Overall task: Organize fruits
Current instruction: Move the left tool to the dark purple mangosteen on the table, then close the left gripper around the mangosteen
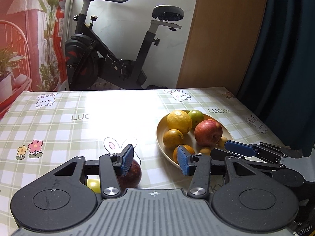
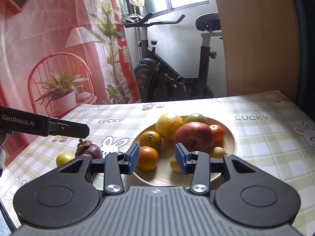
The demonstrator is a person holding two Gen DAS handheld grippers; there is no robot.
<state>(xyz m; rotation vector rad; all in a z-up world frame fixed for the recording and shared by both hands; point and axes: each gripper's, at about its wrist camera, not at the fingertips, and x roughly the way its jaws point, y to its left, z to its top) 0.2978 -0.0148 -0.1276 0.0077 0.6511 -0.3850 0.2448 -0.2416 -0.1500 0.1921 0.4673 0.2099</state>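
Note:
A beige plate (image 2: 233, 144) holds a large yellow citrus (image 2: 169, 124), a red apple (image 2: 194, 135), a green fruit (image 2: 195, 118), several oranges and small yellow fruits. My right gripper (image 2: 157, 160) hovers open over the plate's near edge, with an orange (image 2: 147, 158) just beyond its left pad; nothing is gripped. A dark purple mangosteen (image 2: 89, 150) and a yellow-green fruit (image 2: 64, 158) lie on the table left of the plate. My left gripper (image 1: 155, 161) is open and empty above the mangosteen (image 1: 132, 175), left of the plate (image 1: 158, 137).
The table wears a green checked cloth (image 1: 59, 127) with rabbit prints. An exercise bike (image 1: 110, 59) stands beyond the far edge, a red printed curtain (image 1: 23, 39) to the left and a wooden panel (image 1: 222, 39) to the right. The right gripper's finger (image 1: 239, 148) reaches in beside the plate.

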